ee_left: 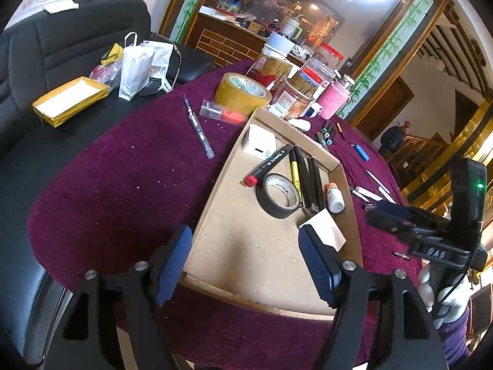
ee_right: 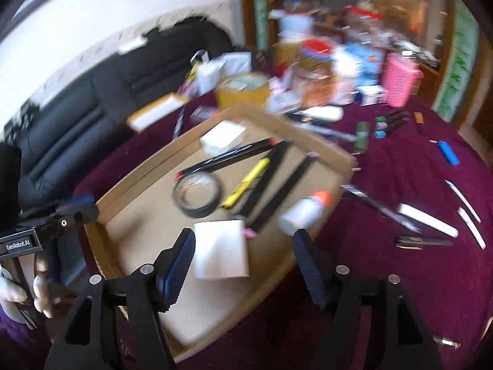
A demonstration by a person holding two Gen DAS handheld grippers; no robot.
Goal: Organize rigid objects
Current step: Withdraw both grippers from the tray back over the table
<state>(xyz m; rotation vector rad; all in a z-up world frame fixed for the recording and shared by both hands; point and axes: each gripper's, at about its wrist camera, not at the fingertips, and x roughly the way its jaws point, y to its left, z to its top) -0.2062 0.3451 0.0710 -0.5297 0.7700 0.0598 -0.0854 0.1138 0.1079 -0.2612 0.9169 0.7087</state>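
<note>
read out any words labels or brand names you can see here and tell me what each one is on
"GenRobot.AI": white print on the left tongs body, right wrist view.
"DAS" or similar, seen upside down: on the right tongs body; uncertain.
Black tape roll: print inside the core, too small to read.
Black marker: white lettering, too small.
Jars behind the box: labels too blurred.

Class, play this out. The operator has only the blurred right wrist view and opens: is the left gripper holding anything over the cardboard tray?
Observer: No. The left gripper is open and empty above the near end of the shallow cardboard tray.
Operator: What is the black stick by the tape?
Observer: A black marker with a red cap, lying beside the black tape roll.
Operator: Anything left of the tray?
Observer: A clear-barrelled pen on the purple cloth, apart from the tray.
</note>
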